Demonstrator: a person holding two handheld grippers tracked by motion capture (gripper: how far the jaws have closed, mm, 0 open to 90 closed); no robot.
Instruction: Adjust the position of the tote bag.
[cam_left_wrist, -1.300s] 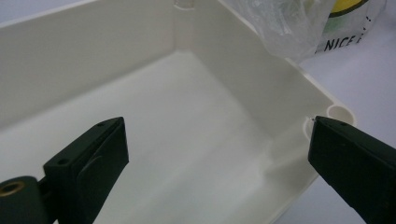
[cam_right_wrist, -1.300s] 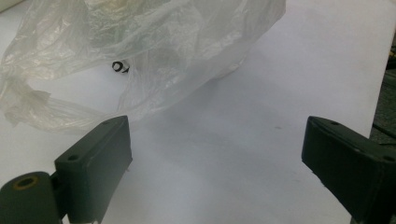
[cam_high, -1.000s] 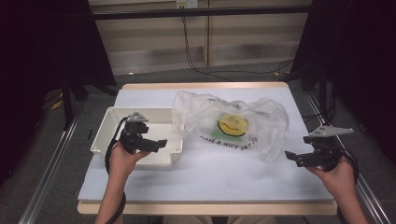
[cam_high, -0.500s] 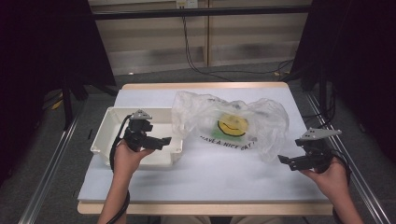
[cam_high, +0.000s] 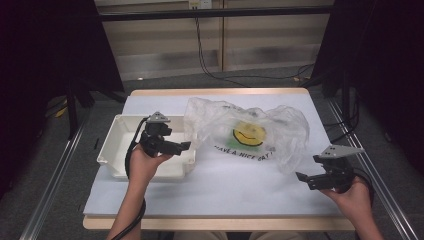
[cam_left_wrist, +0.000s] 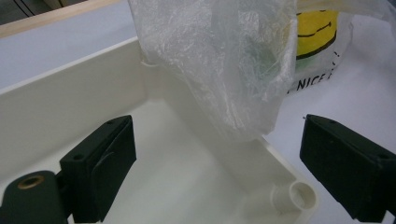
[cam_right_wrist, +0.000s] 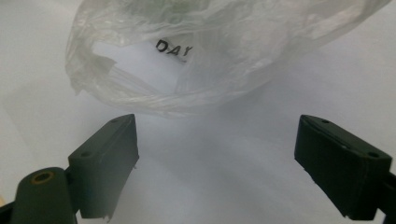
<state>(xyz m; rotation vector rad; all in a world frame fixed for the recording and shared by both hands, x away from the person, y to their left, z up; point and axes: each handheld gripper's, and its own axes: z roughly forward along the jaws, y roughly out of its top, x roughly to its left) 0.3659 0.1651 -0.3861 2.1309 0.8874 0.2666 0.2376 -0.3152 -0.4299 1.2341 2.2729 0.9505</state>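
Left tongs (cam_high: 184, 146) nearer plastic bag (cam_high: 245, 132)

A tray (cam_high: 112, 150) is set on the left part of the counter (cam_high: 225, 190), and a plastic bag (cam_high: 250, 132) is laid just right of it, with the bag's left edge draped over the tray's right wall. The left hand-held gripper (cam_high: 186, 146) is held over the tray's right end. The right hand-held gripper (cam_high: 301, 179) is held near the counter's right front edge, just before the bag's right corner.
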